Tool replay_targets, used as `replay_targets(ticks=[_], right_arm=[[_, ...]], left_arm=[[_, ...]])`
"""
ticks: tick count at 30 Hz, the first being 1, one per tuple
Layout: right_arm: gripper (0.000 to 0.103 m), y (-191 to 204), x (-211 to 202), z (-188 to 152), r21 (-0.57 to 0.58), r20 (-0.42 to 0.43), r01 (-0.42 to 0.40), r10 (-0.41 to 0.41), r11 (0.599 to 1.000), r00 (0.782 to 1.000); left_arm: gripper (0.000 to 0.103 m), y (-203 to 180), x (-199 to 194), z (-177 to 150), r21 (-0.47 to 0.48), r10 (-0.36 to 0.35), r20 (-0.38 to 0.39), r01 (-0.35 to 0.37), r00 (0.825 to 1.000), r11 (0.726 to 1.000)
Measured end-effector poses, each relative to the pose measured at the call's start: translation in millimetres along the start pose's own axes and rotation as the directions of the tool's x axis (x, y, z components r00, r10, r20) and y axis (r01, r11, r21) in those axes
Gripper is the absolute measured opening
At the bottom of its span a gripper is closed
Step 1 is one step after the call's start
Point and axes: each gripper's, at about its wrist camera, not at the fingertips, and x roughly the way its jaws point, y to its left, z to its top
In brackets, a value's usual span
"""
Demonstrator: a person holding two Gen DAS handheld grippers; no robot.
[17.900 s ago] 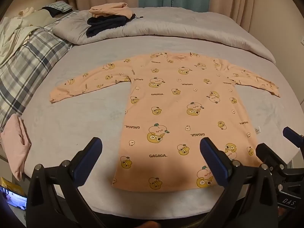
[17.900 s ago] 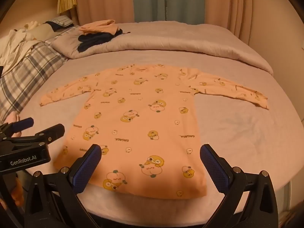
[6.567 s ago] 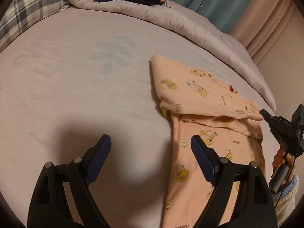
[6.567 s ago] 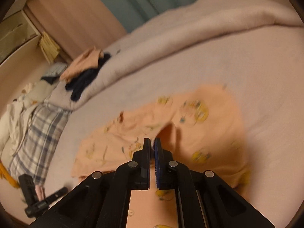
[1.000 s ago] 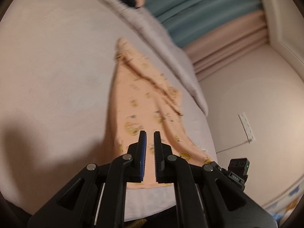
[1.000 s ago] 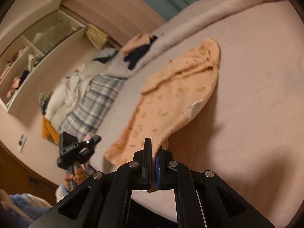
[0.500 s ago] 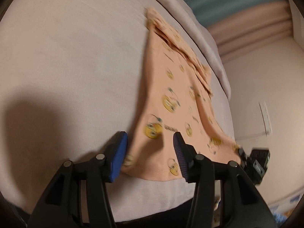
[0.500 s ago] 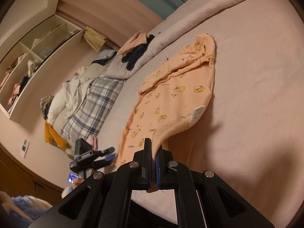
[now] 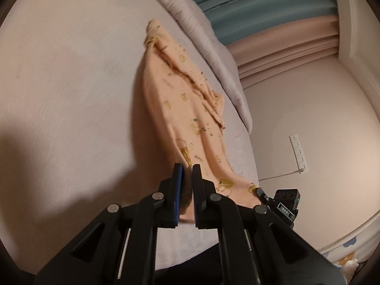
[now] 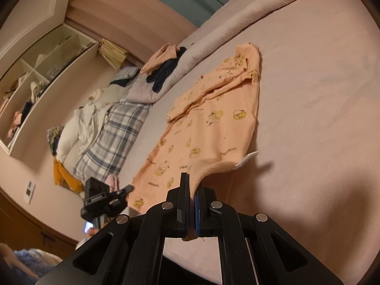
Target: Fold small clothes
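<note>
A peach long-sleeved shirt (image 9: 187, 109) with a yellow cartoon print lies lengthwise on the bed, its sleeves folded in over the body. My left gripper (image 9: 187, 173) is shut on one corner of its hem and lifts it. My right gripper (image 10: 192, 185) is shut on the other hem corner, near the white care label (image 10: 247, 159). The shirt (image 10: 209, 123) hangs raised at the hem end; the collar end rests on the bed. Each gripper shows in the other's view, the right one (image 9: 280, 203) and the left one (image 10: 104, 198).
A rolled grey duvet (image 9: 201, 30) runs along the far edge of the bed. Folded peach and navy clothes (image 10: 166, 64) sit on it. A plaid blanket (image 10: 114, 137) and pillows lie at the left. A wall shelf (image 10: 35, 95) and a power strip (image 9: 298, 152) are nearby.
My left gripper has closed on the hem corner and lifted it. The right gripper stays shut on its corner and holds it raised.
</note>
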Motion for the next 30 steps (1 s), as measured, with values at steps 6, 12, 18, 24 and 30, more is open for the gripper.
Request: replay_targets(ticks=[6,12,18,24,30], right_arm=[[0.005,1,8,3,-0.003,-0.01,-0.003,0.002,1.0,1.0],[0.005,-6,5,2,0.019,-0.01,0.001,-0.001,1.0,1.0],[0.005,-9,8,1,0.03,-0.026,-0.004,0.005,1.0,1.0],[0.005,-9,12,0,0.03,-0.045,0.001,0.0,1.0,0.999],[0.005,-8,12,-1,0.019,-0.045,0.015,-0.014,1.0,0.999]], left_arm=[[0.005,-16,10,2,0.058,-0.016,-0.015,0.017,1.0,0.998],[0.005,-8,20,0,0.04,0.054,-0.055,-0.052,0.997,0.998],[0.016,5,14,-1,0.001,0.065,-0.069,-0.065,0.995,0.998],[0.019,15,24,-11,-0.053,0.055,-0.118,-0.062,0.991,0.997],[0.002,13,21,-13,-0.029,0.149,-0.109,-0.153,0.983,0.988]])
